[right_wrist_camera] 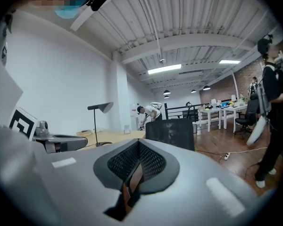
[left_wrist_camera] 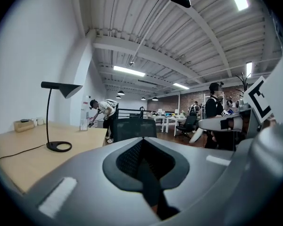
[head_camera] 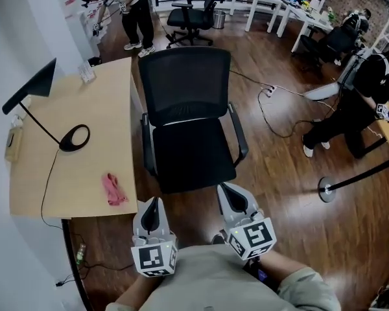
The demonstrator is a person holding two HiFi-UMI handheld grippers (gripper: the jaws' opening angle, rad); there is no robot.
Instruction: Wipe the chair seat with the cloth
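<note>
A black office chair stands in front of me, its seat (head_camera: 193, 154) bare and its mesh back (head_camera: 185, 83) behind it. The pink cloth (head_camera: 114, 189) lies crumpled on the wooden desk (head_camera: 84, 109), near its front right corner and left of the chair. My left gripper (head_camera: 153, 204) and right gripper (head_camera: 229, 191) are held close to my body, short of the seat's front edge, both shut and with nothing in them. In the left gripper view the left gripper (left_wrist_camera: 144, 161) points level at the chair (left_wrist_camera: 134, 127). The right gripper (right_wrist_camera: 137, 166) faces the chair back (right_wrist_camera: 170, 133).
A black desk lamp (head_camera: 74, 137) with its cord stands on the desk. A power strip and cable (head_camera: 267, 92) lie on the wooden floor right of the chair, and a stanchion base (head_camera: 327, 190) further right. People stand at the back left and right. Another chair (head_camera: 193, 17) is behind.
</note>
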